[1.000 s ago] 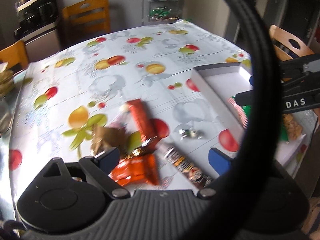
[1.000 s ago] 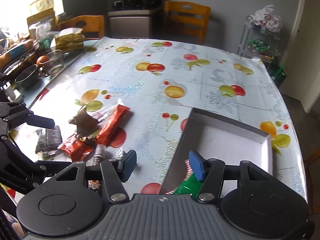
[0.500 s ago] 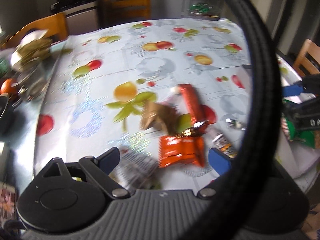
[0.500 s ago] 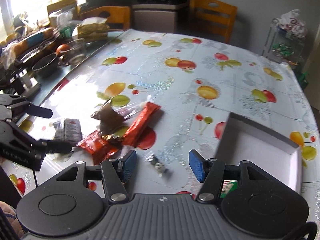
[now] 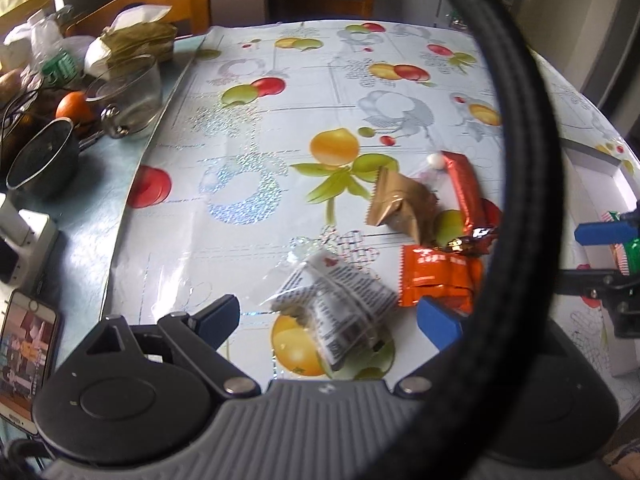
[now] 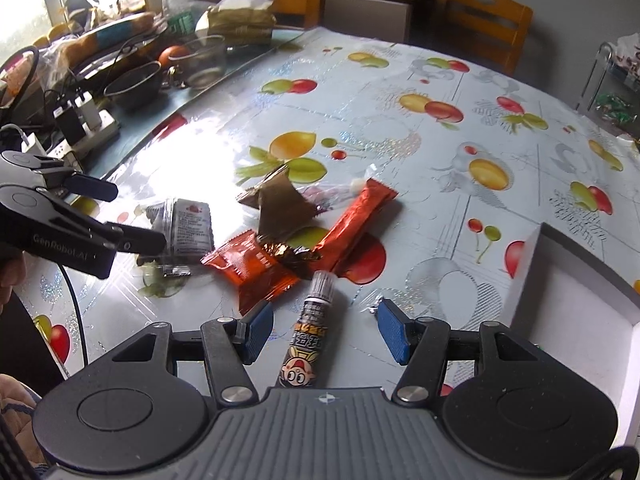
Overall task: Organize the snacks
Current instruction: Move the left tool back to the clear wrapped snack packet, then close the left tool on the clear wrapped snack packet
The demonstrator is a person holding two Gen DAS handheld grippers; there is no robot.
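Most of the snacks lie loose in a cluster on the fruit-print plastic tablecloth point(image 6: 400, 60), so by the look of it the sorting is at an early stage. In the pile are a long red foil bar point(image 6: 354, 222), a brown pyramid-shaped paper packet point(image 6: 276, 208), a squat orange sachet point(image 6: 250, 268), a clear wrapper printed with grey text point(image 5: 340, 304) and a slim tube-shaped sausage stick with a cartoon pig face point(image 6: 308, 340). A tiny silver-wrapped sweet point(image 6: 372, 308) sits just beside the right finger of the right gripper. The shallow white cardboard box point(image 6: 532, 280) stands to the right of the pile. In the left wrist view something green and red point(image 5: 628, 252) shows inside it, so at least one item seems already put away; the rest of the box is bare as far as can be seen.

The right gripper point(image 6: 326, 332) hangs partly spread over the sausage stick, which lies between its blue pads without touching them. The left gripper point(image 5: 328, 318) is spread wide above the grey-text wrapper, gripping nothing.
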